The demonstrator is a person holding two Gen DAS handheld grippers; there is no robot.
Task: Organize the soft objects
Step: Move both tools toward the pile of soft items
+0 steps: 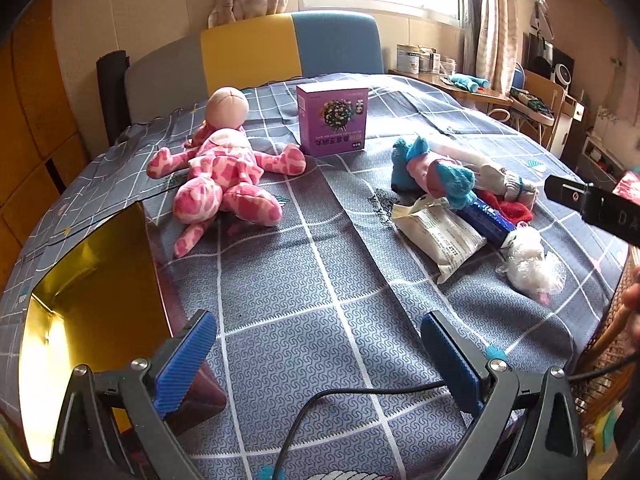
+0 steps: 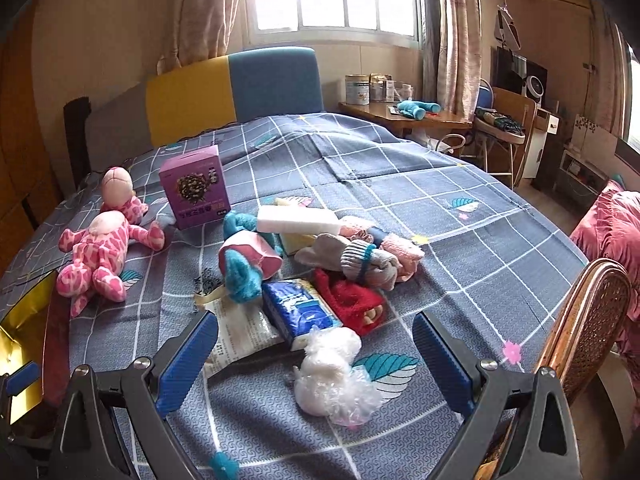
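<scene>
- My left gripper (image 1: pixel 318 354) hangs above the bedspread (image 1: pixel 320 280) with its two blue pads spread wide and nothing between them.
- My right gripper (image 2: pixel 316 354) is just as wide, holding nothing; one white crinkled plastic bag (image 2: pixel 332 372) lies on the cover between and just ahead of its pads.
- One pink spotted plush doll (image 1: pixel 224 172) lies sprawled on the left half of the bed, well apart from the rest.
- One purple box (image 1: pixel 332 118) stands upright just beyond the doll's outstretched arm.
- One gold-lined open box (image 1: pixel 92 264) sits at the bed's left edge, near my left pad.
- The soft things lie in one heap on the right half, ahead of my right gripper: one teal and pink plush toy (image 2: pixel 244 264), one red fuzzy piece (image 2: pixel 352 300), one grey knit bundle (image 2: pixel 360 264) tied with a blue band, and one pink cloth (image 2: pixel 404 256) touching it.
- In the same heap I count one blue tissue pack (image 2: pixel 300 312), one pale printed packet (image 2: pixel 240 332), and one white foam block (image 2: pixel 298 220) resting on top of a yellow sponge (image 2: pixel 296 242).
- One wicker chair back (image 2: pixel 588 320) stands beside the bed on the right.
</scene>
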